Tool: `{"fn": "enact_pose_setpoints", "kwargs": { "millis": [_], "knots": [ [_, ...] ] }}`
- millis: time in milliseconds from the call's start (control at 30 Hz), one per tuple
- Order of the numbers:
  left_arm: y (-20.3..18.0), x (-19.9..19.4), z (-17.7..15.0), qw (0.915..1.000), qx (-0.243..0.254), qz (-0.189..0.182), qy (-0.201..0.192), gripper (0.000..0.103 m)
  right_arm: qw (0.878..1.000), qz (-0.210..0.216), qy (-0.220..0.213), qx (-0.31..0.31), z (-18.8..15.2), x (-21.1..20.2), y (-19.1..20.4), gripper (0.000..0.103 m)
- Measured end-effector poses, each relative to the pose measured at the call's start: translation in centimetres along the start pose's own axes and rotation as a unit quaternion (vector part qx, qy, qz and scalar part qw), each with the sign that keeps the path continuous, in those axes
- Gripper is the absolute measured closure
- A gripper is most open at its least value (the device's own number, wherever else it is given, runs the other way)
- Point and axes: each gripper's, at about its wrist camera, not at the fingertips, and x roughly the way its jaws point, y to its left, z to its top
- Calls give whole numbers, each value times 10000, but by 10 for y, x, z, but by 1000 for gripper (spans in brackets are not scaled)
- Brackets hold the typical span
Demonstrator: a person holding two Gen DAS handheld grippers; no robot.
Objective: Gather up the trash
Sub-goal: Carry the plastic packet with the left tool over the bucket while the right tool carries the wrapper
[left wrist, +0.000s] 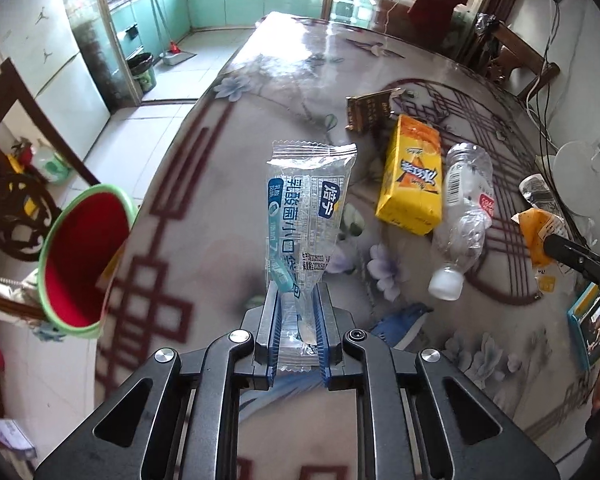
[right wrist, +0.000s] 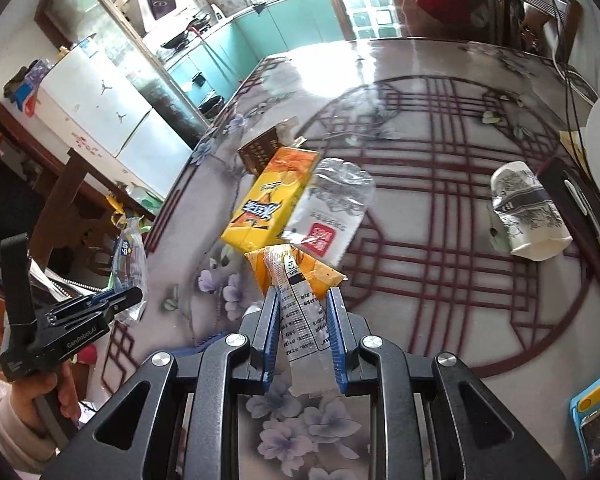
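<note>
Colours on the table, pretty busy scene

The tablecloth (left wrist: 228, 184) is grey with dark red lattice lines and pale purple flowers. A clear wrapper (left wrist: 304, 216) has blue and teal print, the carton (left wrist: 412, 176) is yellow-orange, the bin (left wrist: 80, 264) red inside with a green rim.

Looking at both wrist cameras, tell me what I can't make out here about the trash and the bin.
- Red bin: left wrist view shows only its mouth; base cut off, contents unseen.
- Clear wrapper: its lower end hidden between the left gripper fingers.
- Orange wrapper: right wrist view, partly hidden behind the right gripper.
- Brown packet: covered by the yellow carton.
</note>
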Motion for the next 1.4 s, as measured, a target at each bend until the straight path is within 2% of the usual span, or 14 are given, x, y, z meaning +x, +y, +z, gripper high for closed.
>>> {"fn": "enact_pose_setpoints", "kwargs": {
  "millis": [733,1000,1400],
  "knots": [
    [63,-5,-14,9994,-322,-97,-86,88,9988,29,67,-484,-2,12,79,83],
    [107,-11,-21,9985,-529,-34,-101,88,9976,50,128,-680,1,27,123,83],
    [182,-2,-17,9968,-775,148,-95,88,9947,-31,-19,-1032,17,52,202,83]
  ]
}}
